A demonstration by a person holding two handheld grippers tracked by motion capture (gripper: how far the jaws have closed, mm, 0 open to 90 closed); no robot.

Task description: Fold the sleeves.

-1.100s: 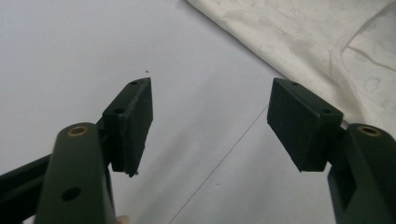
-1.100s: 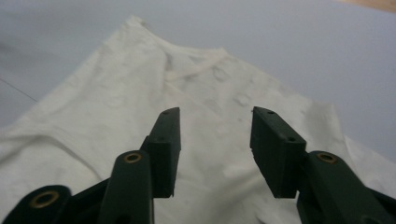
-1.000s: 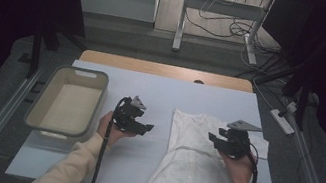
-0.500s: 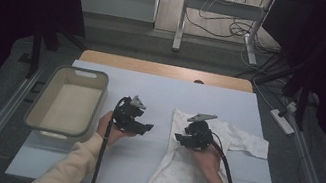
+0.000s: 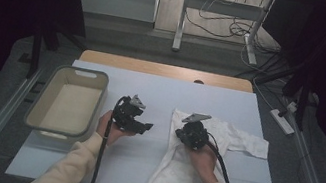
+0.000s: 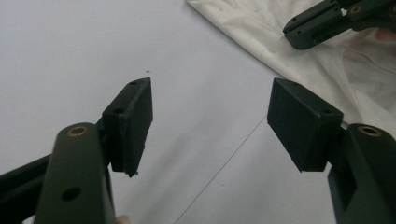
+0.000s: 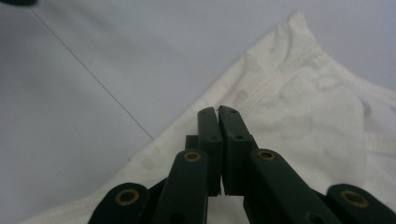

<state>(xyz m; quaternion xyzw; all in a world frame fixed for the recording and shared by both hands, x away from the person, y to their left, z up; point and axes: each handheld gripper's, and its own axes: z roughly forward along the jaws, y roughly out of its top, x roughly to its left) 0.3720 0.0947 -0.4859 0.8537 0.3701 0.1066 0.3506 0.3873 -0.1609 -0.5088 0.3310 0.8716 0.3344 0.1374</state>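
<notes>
A shallow beige plastic tub (image 5: 66, 107) sits at the table's left, nothing inside it. Just right of it, the left gripper (image 5: 137, 125) hovers with jaws spread over bare white tabletop (image 5: 160, 96). Farther right, the right gripper (image 5: 185, 135), jaws just pressed together with nothing visibly between them, rests over a crumpled white garment (image 5: 186, 177).

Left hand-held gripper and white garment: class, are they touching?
Apart. In the left gripper view the left hand-held gripper has its jaws open over bare table, and the white garment lies farther off, past a plain gap.
</notes>
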